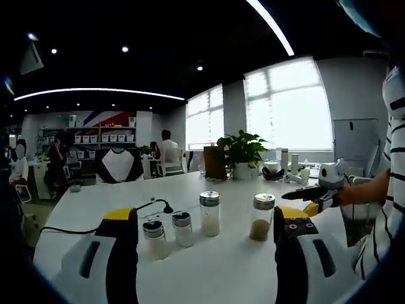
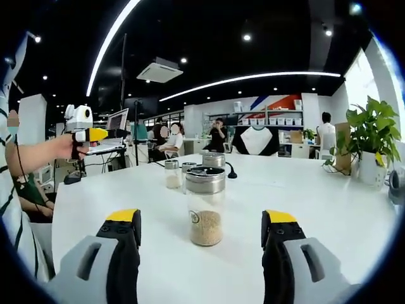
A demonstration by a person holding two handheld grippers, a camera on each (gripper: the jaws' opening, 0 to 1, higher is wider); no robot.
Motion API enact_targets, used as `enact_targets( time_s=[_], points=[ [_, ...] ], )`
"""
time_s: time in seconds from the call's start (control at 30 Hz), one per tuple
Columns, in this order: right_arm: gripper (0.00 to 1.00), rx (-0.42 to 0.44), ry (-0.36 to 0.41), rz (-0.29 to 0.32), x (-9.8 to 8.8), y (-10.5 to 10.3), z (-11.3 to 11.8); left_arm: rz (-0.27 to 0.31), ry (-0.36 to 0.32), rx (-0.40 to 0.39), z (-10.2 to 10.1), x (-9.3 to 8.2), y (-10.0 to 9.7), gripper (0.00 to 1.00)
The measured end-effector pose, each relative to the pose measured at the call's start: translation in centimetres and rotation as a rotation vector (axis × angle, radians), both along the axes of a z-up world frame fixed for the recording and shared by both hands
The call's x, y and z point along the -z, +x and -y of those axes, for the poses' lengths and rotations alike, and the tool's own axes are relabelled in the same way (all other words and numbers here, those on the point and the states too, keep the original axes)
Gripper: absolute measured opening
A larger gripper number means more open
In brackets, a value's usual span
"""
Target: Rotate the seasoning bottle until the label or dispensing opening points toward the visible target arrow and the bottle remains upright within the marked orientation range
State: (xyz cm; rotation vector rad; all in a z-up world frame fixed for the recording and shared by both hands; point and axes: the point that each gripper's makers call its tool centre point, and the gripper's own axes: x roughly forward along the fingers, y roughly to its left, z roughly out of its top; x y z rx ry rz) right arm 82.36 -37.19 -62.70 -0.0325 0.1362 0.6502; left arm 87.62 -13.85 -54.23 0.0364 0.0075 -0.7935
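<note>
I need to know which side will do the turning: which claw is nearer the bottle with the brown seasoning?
Right. The right claw faces the brown-seasoning bottle head-on, jaws open, short of it. The left claw points at the row, this bottle off to its right.

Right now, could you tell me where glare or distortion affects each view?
Left gripper view: the windows are blown out white and the ceiling strip bends; the bottles stay legible. Right gripper view: curved light strips, the near bottle sharp, no glare on it.

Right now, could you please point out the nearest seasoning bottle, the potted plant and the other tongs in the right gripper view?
Seasoning bottle [image 2: 205,206]: right gripper view, glass body.
Potted plant [image 2: 370,136]: right gripper view, leaves.
Left tongs [image 2: 95,134]: right gripper view, yellow tip.
</note>
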Motion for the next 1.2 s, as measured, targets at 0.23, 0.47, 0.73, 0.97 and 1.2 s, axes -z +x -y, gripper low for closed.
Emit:
enact_targets(
  time_s=[0.23,0.47,0.73,0.97,1.2],
  points=[
    [0.76,-0.014,-0.008,-0.004,0.0,-0.2,-0.2,-0.032,0.005,0.081,2.6,0.4,1.3,0.90],
    [0.74,-0.026,-0.007,-0.007,-0.1,-0.4,-0.5,-0.064,-0.003,0.149,5.7,0.2,2.4,0.88],
    [0.69,-0.035,-0.002,-0.025,0.1,-0.6,-0.3,-0.094,0.042,0.222,8.4,0.9,4.7,0.80],
    [0.67,-0.026,0.003,-0.038,0.2,-0.8,0.4,-0.112,0.107,0.232,10.5,2.7,6.7,0.76],
    [0.65,-0.013,0.005,-0.043,0.2,-1.1,0.9,-0.104,0.145,0.235,12.4,3.6,8.0,0.71]
  ],
)
